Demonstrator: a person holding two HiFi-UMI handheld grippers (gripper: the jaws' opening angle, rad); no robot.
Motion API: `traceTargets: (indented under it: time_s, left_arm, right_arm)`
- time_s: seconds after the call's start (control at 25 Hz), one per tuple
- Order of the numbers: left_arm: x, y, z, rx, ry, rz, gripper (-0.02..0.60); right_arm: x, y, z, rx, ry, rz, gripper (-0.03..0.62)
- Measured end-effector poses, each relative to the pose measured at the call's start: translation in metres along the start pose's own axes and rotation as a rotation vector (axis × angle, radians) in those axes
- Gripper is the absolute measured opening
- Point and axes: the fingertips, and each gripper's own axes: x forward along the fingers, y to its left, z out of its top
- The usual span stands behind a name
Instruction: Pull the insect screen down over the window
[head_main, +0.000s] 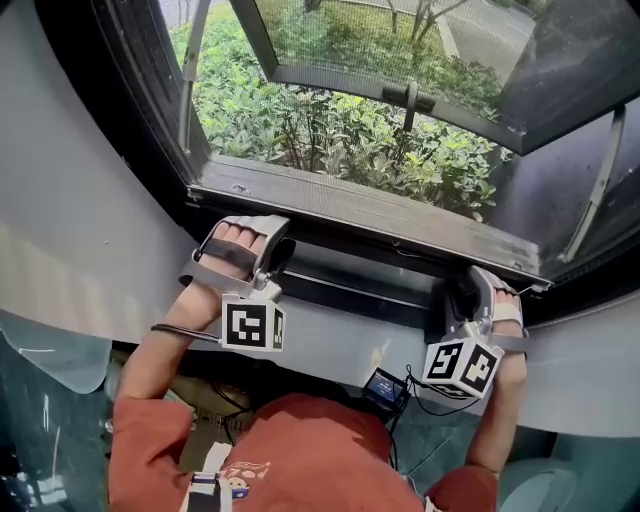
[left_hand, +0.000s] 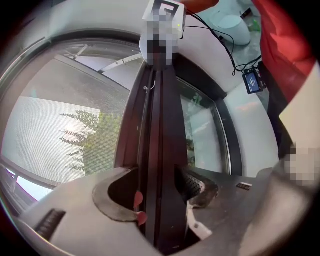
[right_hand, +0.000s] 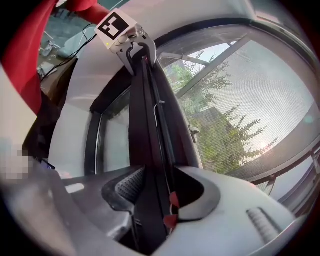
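Observation:
The insect screen's dark pull bar (head_main: 360, 285) runs across the window just below a grey rail (head_main: 370, 215). My left gripper (head_main: 250, 262) is shut on the bar's left part. My right gripper (head_main: 478, 300) is shut on its right part. In the left gripper view the bar (left_hand: 157, 125) passes between the jaws of the left gripper (left_hand: 159, 192), with mesh (left_hand: 60, 135) to its left. The right gripper view has the bar (right_hand: 147, 125) clamped in the right gripper (right_hand: 152, 192), with mesh (right_hand: 250, 100) on its right.
Green shrubs (head_main: 340, 130) lie outside below the window. An outward-tilted sash with a handle (head_main: 410, 100) sits above the rail. White curved wall (head_main: 80, 230) flanks the opening. A small device with cables (head_main: 385, 385) hangs near the person's red shirt (head_main: 300, 450).

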Motion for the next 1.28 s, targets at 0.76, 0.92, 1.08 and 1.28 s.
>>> traceTargets:
  time_s: [0.76, 0.92, 1.08, 1.28]
  left_arm:
    - [-0.0012, 0.0000, -0.0005, 0.029, 0.018, -0.010, 0.224]
    - [-0.0031, -0.0002, 0.0000, 0.024, 0.014, -0.011, 0.224]
    - [-0.0049, 0.0004, 0.0023, 0.016, 0.007, -0.023, 0.224]
    - [-0.0062, -0.0067, -0.0045, 0.042, 0.039, -0.091, 0.218]
  right_arm:
    - [-0.0052, 0.0015, 0.0010, 0.051, 0.015, 0.027, 0.184]
    - [-0.0063, 0.0016, 0.0011, 0.037, 0.019, 0.037, 0.183]
    - [-0.0084, 0.0010, -0.0008, 0.026, 0.032, 0.051, 0.179]
    - [-0.0076, 0.0048, 0.0025, 0.038, 0.037, 0.080, 0.179]
